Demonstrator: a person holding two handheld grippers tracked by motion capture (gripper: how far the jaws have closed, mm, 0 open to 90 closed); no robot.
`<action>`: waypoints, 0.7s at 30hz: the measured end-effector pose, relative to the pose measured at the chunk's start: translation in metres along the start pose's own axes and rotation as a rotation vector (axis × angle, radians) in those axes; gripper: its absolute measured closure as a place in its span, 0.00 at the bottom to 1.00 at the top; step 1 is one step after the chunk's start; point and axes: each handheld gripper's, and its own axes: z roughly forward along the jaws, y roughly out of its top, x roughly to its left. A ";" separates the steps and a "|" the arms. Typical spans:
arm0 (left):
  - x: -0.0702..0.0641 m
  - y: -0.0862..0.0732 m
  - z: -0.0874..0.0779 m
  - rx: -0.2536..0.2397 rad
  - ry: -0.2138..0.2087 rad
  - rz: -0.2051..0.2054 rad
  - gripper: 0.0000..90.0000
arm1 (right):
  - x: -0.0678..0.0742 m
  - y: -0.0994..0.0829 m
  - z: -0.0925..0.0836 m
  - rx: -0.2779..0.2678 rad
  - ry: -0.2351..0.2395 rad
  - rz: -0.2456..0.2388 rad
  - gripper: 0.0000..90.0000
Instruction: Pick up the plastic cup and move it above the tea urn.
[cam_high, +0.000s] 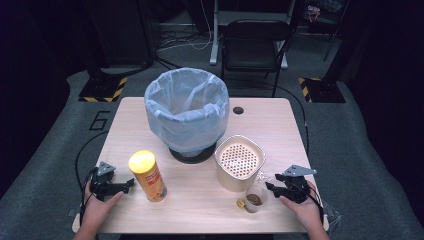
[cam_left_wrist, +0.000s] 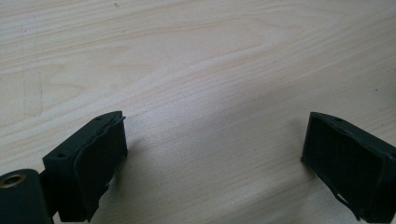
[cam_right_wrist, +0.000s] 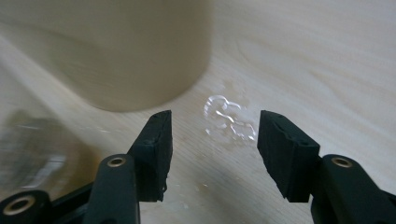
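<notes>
At bottom left, left gripper (cam_high: 131, 184): fingers wide apart, nothing between them. In the left gripper view I see bare table (cam_left_wrist: 201, 60) under the gap.
At bottom right, right gripper (cam_high: 269, 189): fingers partly apart, gripping nothing, tips pointing at the cup.
Clear cup (cam_high: 255, 197): lower right of centre, just beside the right fingertips and touching or nearly touching the beige container. It holds a brown residue. It shows as a blur at lower left of the right gripper view (cam_right_wrist: 28, 149).
Handling, my judgement: thin clear plastic, so light, smooth and easily crushed or tipped. I would grip across the wall below the rim, lightly, and keep it upright.
Small yellowish bit (cam_high: 241, 203): just left of the cup, too small to identify.
Glint on table (cam_right_wrist: 229, 121): ahead of the right fingers. I cannot tell whether it is clear film or liquid.
Yellow-lidded can (cam_high: 148, 176): upright, near the left gripper.
Beige container (cam_high: 239, 165): mid frame, with a perforated insert on top.
Lined bin (cam_high: 186, 107): upper centre, open bag.
Chair (cam_high: 255, 42): top of the frame, beyond the table.
</notes>
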 end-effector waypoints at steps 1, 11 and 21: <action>0.000 0.000 0.000 0.000 -0.003 -0.004 0.07 | 0.002 0.004 -0.006 -0.003 0.026 -0.002 0.47; 0.000 0.001 -0.001 0.011 0.001 0.007 0.07 | 0.035 0.027 -0.050 -0.098 0.143 -0.086 0.31; 0.000 0.001 0.000 0.011 0.001 0.004 0.07 | 0.067 0.031 -0.050 -0.108 0.254 -0.122 0.17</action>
